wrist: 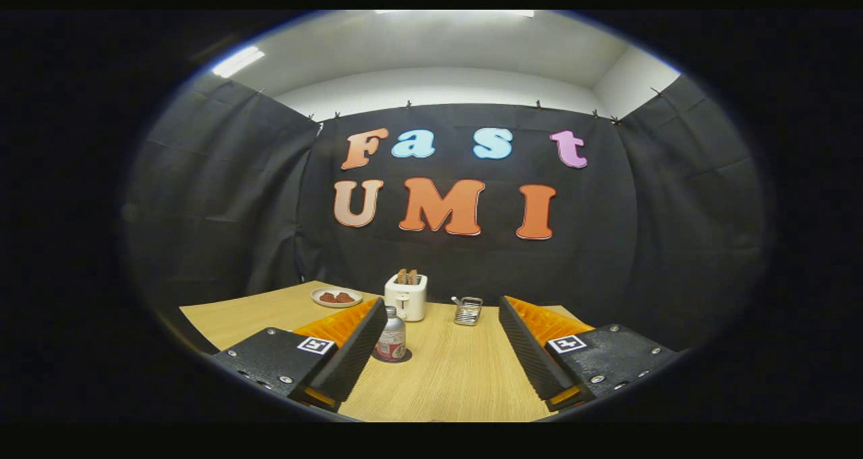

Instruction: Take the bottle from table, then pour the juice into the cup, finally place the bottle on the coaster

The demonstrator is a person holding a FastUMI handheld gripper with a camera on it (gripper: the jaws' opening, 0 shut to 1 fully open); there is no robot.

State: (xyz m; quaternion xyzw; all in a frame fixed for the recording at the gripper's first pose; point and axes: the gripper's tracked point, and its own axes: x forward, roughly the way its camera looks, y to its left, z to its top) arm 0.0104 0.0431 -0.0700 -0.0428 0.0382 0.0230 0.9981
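Note:
A small silvery bottle [392,336] with a red and white label stands upright on a dark round coaster [399,358] on the wooden table [452,378]. It is close to the inner side of my left finger [356,351], which hides part of its left edge. A metal cup [468,311] with a handle stands farther back, beyond the gap between the fingers and nearer the right finger [529,351]. My gripper [441,324] is open wide, and neither finger presses on anything.
A white toaster [406,297] with bread slices in its slots stands behind the bottle. To its left lies a plate [336,297] with reddish-brown food. The booth's black cloth wall closes off the table at the back and sides.

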